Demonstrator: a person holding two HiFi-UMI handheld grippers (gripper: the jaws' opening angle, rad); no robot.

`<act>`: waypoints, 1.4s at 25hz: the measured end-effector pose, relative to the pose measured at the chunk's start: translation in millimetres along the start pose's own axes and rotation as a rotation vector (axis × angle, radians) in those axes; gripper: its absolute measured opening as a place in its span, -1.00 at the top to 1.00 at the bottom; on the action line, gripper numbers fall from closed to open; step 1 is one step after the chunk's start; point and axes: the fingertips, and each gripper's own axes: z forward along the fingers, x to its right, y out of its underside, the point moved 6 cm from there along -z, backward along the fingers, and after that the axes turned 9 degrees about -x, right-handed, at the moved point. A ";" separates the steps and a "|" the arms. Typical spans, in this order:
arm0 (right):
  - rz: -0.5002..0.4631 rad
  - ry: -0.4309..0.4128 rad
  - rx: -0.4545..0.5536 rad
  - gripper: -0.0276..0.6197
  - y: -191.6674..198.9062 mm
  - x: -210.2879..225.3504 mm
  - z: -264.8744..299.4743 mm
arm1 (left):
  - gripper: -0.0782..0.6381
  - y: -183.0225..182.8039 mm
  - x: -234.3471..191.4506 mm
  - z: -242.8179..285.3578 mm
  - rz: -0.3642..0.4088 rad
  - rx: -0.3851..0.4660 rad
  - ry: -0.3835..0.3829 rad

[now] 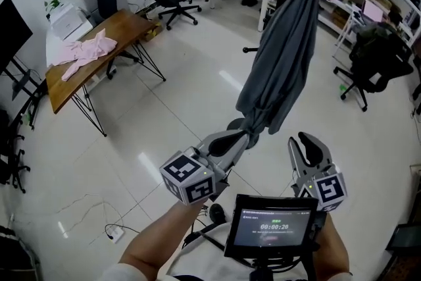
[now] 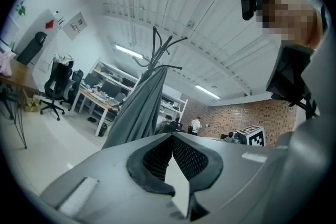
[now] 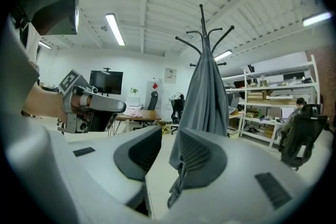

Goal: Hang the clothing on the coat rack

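1. We see the long grey cloth garment draped over the top hooks of the tall black metal coat rack. It hangs straight down along the rack's pole, with its lower end near the rack's foot.
2. The left gripper has its jaws pressed together with nothing between them. In the head view its tip overlaps the garment's lower end. The right gripper view shows it off to one side of the rack with a clear gap to the cloth, so we read it as not touching.
3. The right gripper has its jaws partly spread and pinches nothing. Mostly white tiled floor shows in the gap. The garment's tail sits beyond the jaws, not between the pads. This gripper faces the rack from close by, apart from the cloth.
4. We judge the hanging step done for the grey piece. The hooks carry its weight and neither gripper has hold of it.
5. What looks left is clearing both grippers away from the rack.
6. A crumpled pink garment lies on a brown wooden table well apart from the rack. If it counts as task clothing, it is not yet picked up. We cannot tell that from the task sentence.
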 end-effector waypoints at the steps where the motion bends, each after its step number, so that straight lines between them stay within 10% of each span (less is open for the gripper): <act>1: 0.001 -0.008 0.001 0.61 0.8 0.5 -0.4 | 0.78 -0.6 0.6 -0.7 0.001 0.005 -0.006; 35: 0.082 -0.078 -0.021 0.91 22.3 52.0 -41.5 | 0.78 24.9 58.5 53.4 -0.033 -0.047 -0.013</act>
